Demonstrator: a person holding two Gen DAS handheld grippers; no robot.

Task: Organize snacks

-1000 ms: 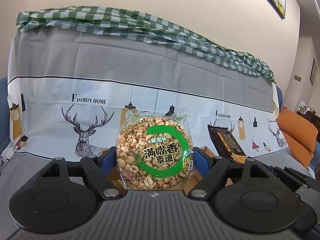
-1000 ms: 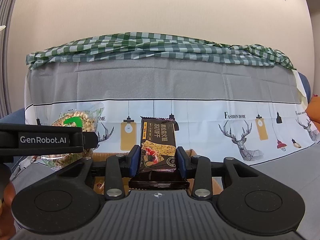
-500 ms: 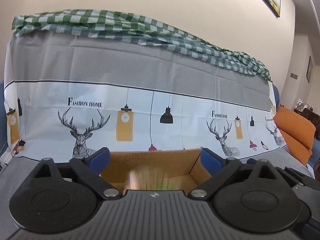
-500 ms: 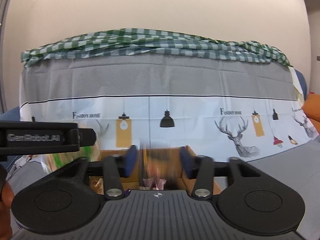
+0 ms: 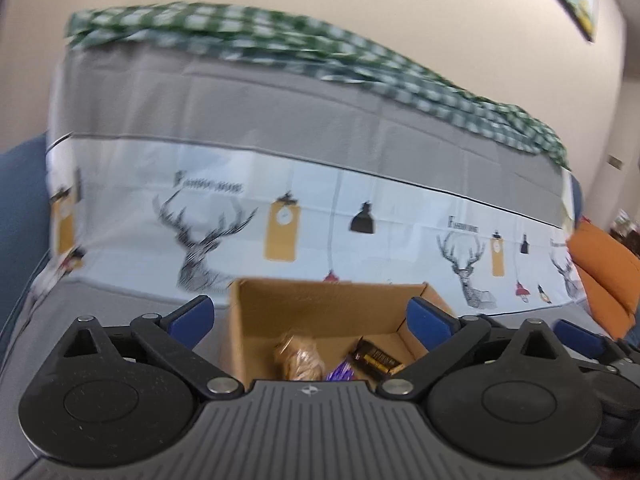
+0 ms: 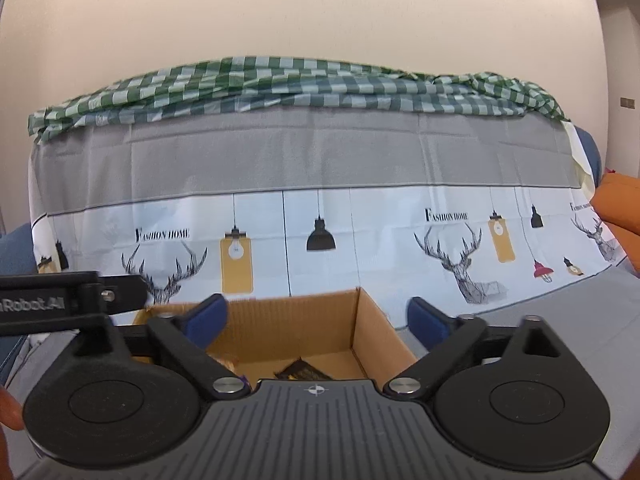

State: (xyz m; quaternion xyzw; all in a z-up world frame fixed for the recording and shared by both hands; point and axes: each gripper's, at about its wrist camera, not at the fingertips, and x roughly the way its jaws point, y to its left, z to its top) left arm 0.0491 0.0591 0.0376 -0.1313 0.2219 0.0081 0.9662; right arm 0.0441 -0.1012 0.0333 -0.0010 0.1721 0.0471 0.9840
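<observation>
An open cardboard box [image 5: 316, 308] sits on the covered sofa seat, also in the right wrist view [image 6: 304, 320]. Inside lie a puffed-grain snack bag [image 5: 298, 358], a dark snack bar [image 5: 374, 358] and a purple wrapper [image 5: 340, 372]. The right wrist view shows the dark bar [image 6: 302, 370] on the box floor. My left gripper [image 5: 310, 318] is open and empty above the box. My right gripper [image 6: 318, 316] is open and empty above the box too. The left gripper's body [image 6: 60, 302] shows at the left of the right wrist view.
The sofa wears a grey and white deer-print cover [image 6: 320, 232] with a green checked cloth [image 6: 300, 88] along its top. An orange cushion [image 5: 604, 276] lies at the right. A wall rises behind the sofa.
Both grippers opened and let go: the puffed-grain bag from the left and the dark snack bar from the right dropped into the box. The left view tilted and is blurred.
</observation>
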